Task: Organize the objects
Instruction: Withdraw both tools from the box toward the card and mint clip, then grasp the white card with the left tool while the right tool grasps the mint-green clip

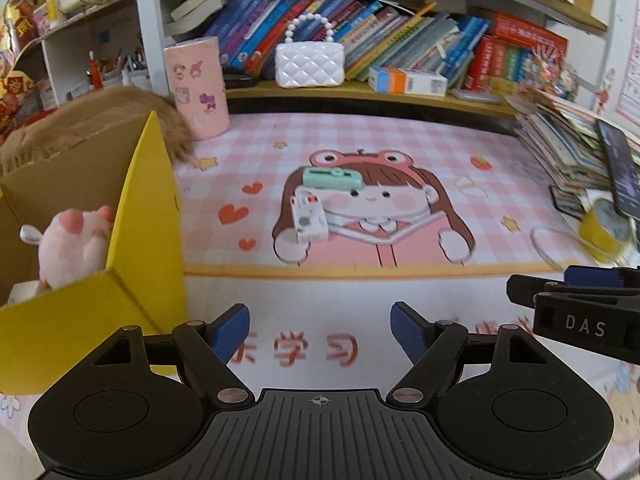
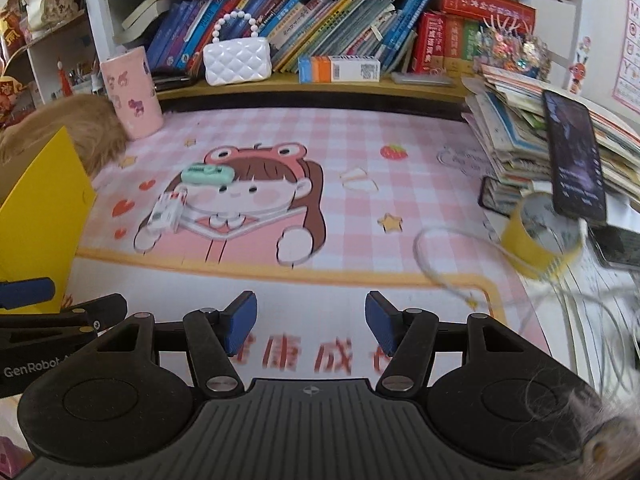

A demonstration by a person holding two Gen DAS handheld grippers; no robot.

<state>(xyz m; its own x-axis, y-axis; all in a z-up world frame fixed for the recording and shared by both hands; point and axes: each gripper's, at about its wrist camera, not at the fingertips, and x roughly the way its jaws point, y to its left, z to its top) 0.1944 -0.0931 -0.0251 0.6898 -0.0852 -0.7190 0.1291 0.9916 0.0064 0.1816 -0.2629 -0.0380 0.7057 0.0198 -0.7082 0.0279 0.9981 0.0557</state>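
Note:
A mint green case point(image 1: 331, 178) point(image 2: 207, 174) and a small white box with red marks point(image 1: 309, 219) point(image 2: 166, 209) lie on the pink cartoon desk mat point(image 1: 400, 152) point(image 2: 360, 140). An open yellow cardboard box point(image 1: 132, 216) point(image 2: 44, 200) stands at the left and holds a pink plush toy point(image 1: 74, 246). My left gripper point(image 1: 320, 330) is open and empty over the mat's front edge. My right gripper point(image 2: 311, 322) is open and empty, beside the left one; its side shows in the left wrist view point(image 1: 576, 312).
A pink sticker cup point(image 1: 198, 86) point(image 2: 132, 94) and a brown furry item point(image 1: 100, 120) stand at the back left. A bookshelf holds a white quilted purse point(image 1: 310, 64) point(image 2: 236, 60). A book stack with a phone point(image 2: 574, 156), a yellow tape roll point(image 2: 540, 232) and white cables point(image 2: 460, 276) crowd the right.

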